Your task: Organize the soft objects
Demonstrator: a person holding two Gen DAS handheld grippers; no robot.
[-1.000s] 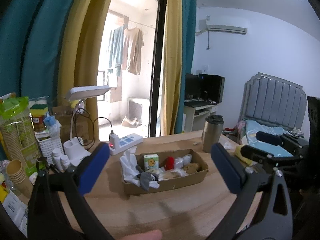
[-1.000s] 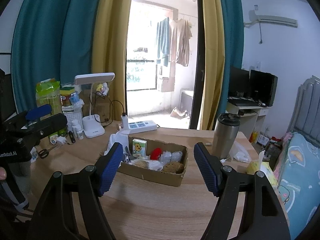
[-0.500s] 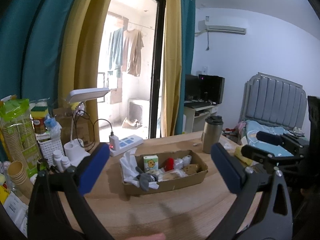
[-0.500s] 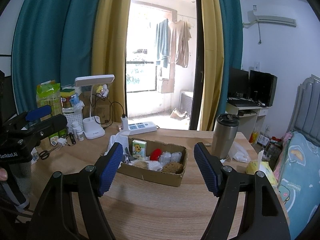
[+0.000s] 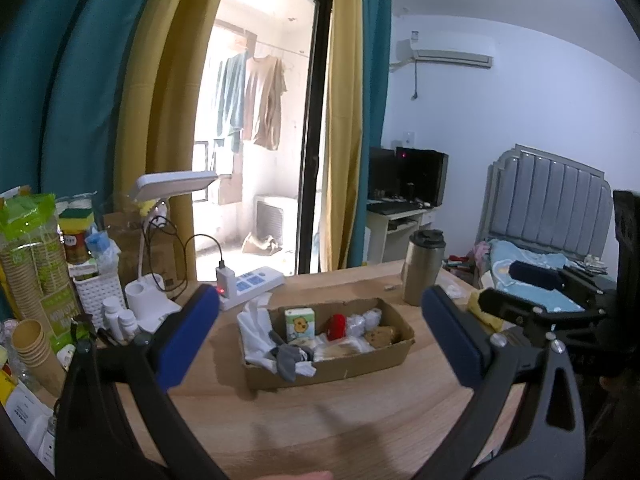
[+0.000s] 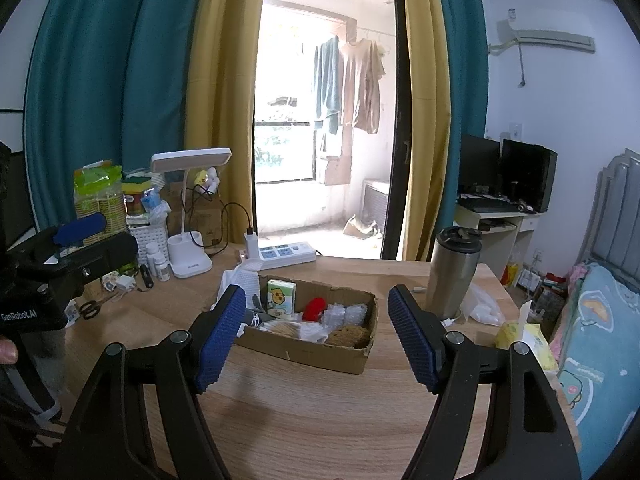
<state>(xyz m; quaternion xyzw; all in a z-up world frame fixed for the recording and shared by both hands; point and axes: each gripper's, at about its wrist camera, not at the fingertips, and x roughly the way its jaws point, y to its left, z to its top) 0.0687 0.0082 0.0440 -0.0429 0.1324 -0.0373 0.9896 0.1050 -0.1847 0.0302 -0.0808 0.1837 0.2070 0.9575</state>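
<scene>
Cardboard box (image 5: 328, 350) sits mid-table (image 5: 320, 420), long side toward both cameras; soft things are all inside it: white cloth (image 5: 256, 330) draped over the left end, grey sock (image 5: 286, 358) at the near-left corner, tissue pack (image 5: 299, 323) standing upright behind, red soft item (image 5: 337, 326) mid-box, bubble-wrap lumps (image 6: 346, 314) behind, brown sponge (image 6: 347, 336) at the right end; nothing soft visibly loose on the bare wood around the box.

Left gripper (image 5: 320, 332) held above the table short of the box, fingers spread wide, nothing between them; right gripper (image 6: 316, 336) likewise, fingers apart and empty, framing the box from the near side; neither touches anything.

Step in hand, as a judgement: scene fits both ends of the job; either things are gathered in the box awaiting sorting out, or they have been put in and the grippers stand clear; pictures don't settle which.

If a pick follows: cloth and sock are limp and overlapped, so a pinch on one risks dragging the other; box is light cardboard and may slide or lift with a snagged item, so the other gripper may need to steady the rim; steel mug (image 6: 454, 272) stands close by the box's right end, so keep a swing clear of it.
</scene>
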